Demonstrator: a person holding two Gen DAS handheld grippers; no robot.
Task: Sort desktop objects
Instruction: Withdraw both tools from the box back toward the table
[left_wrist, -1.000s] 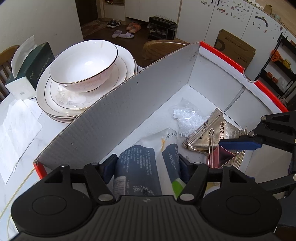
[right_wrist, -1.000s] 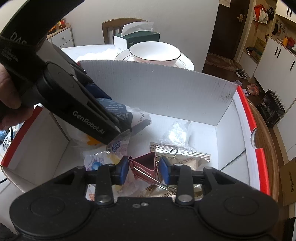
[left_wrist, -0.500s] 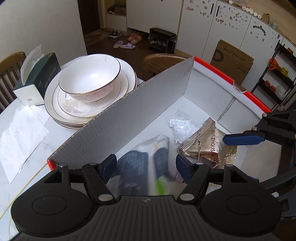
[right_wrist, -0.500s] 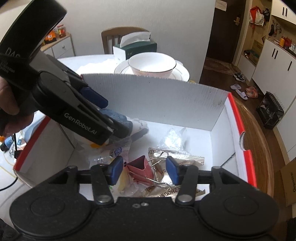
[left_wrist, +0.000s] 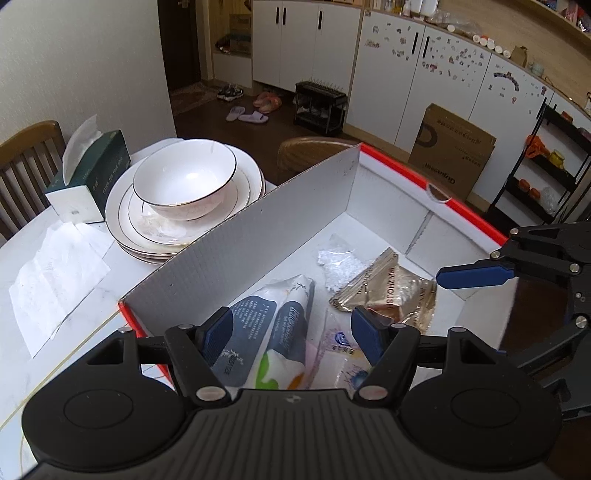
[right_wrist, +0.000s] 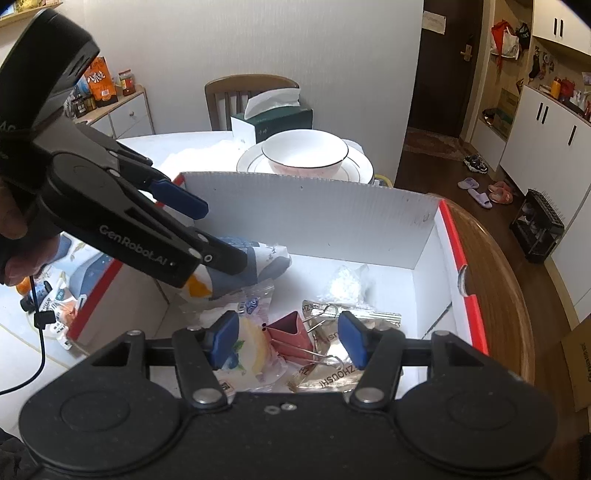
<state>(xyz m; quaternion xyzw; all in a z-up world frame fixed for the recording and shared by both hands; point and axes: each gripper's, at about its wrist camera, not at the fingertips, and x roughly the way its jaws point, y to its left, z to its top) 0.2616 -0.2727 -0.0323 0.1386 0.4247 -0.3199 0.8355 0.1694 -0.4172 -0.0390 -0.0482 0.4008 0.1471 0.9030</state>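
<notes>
A white cardboard box (left_wrist: 280, 236) with a red rim holds the sorted items. A blue-and-white tissue pack (left_wrist: 273, 332) lies in it, below my left gripper (left_wrist: 291, 338), which hangs open above it with its pads clear of the pack. In the right wrist view the left gripper (right_wrist: 221, 236) stands over the pack (right_wrist: 269, 258). A pink binder clip (right_wrist: 288, 332) rests on a gold foil packet (right_wrist: 332, 369). My right gripper (right_wrist: 288, 339) hovers over the clip, jaws opening, pads off it.
The box also holds a clear bag of white bits (left_wrist: 340, 262) and a snack packet (right_wrist: 251, 343). Beyond the box stand stacked plates with a bowl (left_wrist: 184, 184), a tissue box (left_wrist: 92, 173) and a paper sheet (left_wrist: 55, 277). More packets (right_wrist: 62, 306) lie left of the box.
Both grippers have risen out of the box. The right jaws have widened off the pink clip, which stays on the gold packet. The tissue pack now lies loose under the left gripper.
</notes>
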